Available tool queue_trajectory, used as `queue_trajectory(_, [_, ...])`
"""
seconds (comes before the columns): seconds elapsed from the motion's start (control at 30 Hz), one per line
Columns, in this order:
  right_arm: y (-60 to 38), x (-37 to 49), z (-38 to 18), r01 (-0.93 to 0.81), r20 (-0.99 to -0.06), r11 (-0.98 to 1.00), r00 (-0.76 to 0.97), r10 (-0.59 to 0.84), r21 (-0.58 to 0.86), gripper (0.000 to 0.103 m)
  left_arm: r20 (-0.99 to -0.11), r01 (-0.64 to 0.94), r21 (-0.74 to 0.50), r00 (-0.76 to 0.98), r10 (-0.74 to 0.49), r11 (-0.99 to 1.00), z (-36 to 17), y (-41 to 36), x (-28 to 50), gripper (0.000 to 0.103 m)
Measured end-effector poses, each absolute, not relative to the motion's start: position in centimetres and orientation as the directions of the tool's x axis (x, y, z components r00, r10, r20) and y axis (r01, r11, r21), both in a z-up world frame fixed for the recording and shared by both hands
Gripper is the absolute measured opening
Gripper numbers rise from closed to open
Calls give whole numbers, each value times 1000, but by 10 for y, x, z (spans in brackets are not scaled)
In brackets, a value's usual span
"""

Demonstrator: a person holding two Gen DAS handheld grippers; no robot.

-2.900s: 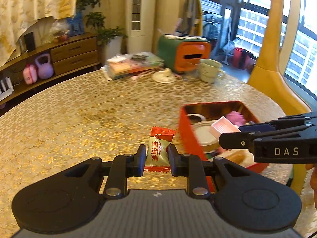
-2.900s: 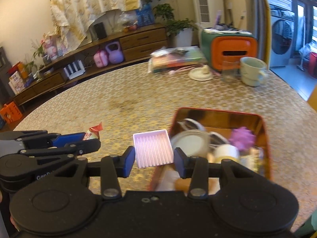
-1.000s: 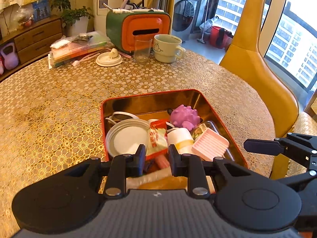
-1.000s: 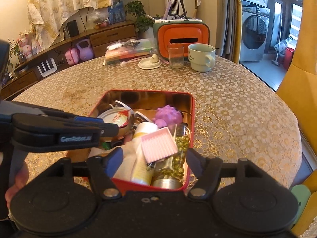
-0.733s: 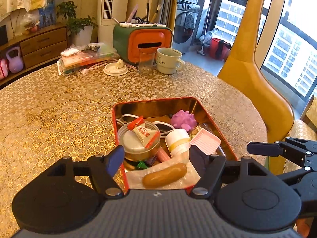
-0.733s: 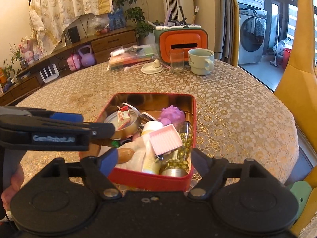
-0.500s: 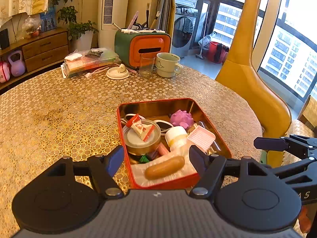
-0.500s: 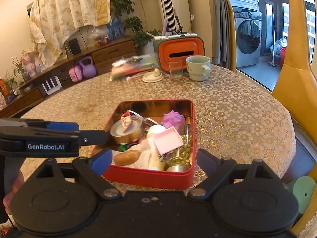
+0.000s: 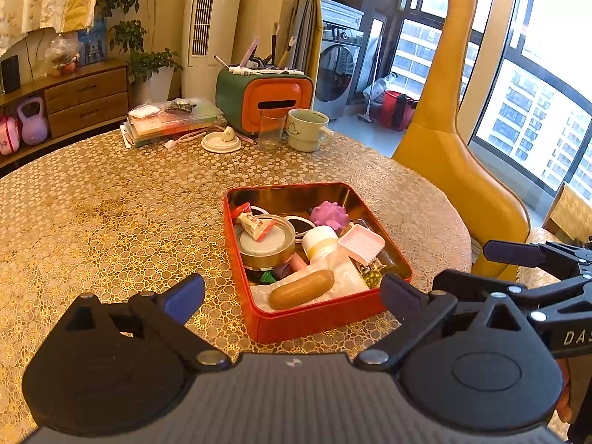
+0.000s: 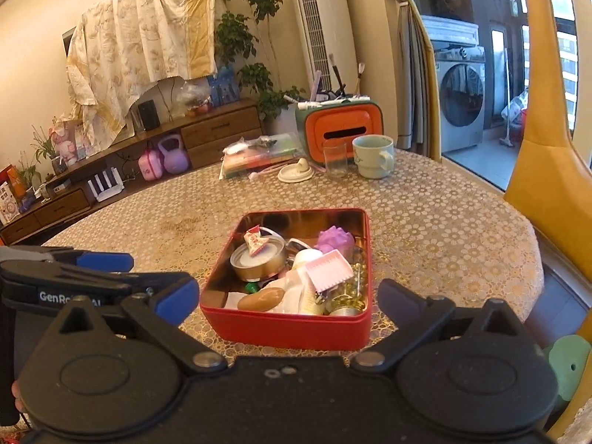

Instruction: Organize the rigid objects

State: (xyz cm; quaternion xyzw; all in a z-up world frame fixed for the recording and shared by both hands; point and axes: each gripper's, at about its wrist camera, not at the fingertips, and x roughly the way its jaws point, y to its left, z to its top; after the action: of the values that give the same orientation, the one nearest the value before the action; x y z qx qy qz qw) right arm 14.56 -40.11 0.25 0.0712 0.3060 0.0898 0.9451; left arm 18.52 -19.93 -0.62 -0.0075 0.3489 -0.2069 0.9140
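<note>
The red tin [image 9: 314, 320] sits near the round table's [image 9: 111, 203] right edge, bare gold-patterned cloth spreading left. Both the left gripper [image 9: 292, 294] and right gripper [image 10: 288, 298] have just been opening and stand wide, empty. The ribbed pink tray [image 9: 360, 242] and candy packet [image 9: 255, 224] lie inside. Only the right view shows gold beads [image 10: 351, 286].

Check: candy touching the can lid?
Touching. The left wrist view shows the candy lying on the can lid, no gap; the right view agrees.
</note>
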Motion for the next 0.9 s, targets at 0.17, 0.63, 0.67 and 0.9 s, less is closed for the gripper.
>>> queue_trajectory(0.17, [-398,139,6,-122,-551,978,811,196,168,103,-624,376,-152,681,-384,914,-7,-198,178,102])
queue_trajectory(0.63, [-403,132,1,-86,-558,977,810,182,195,103,-605,402,-52,715,-349,914,-6,-209,164,102])
queue_trajectory(0.67, [-403,132,1,-83,-558,977,810,181,197,103,-605,402,-51,716,-349,914,-6,-210,164,102])
queue_trajectory(0.9, [-403,130,-1,-73,-565,977,806,175,199,103,-618,390,-60,708,-341,919,-10,-208,164,102])
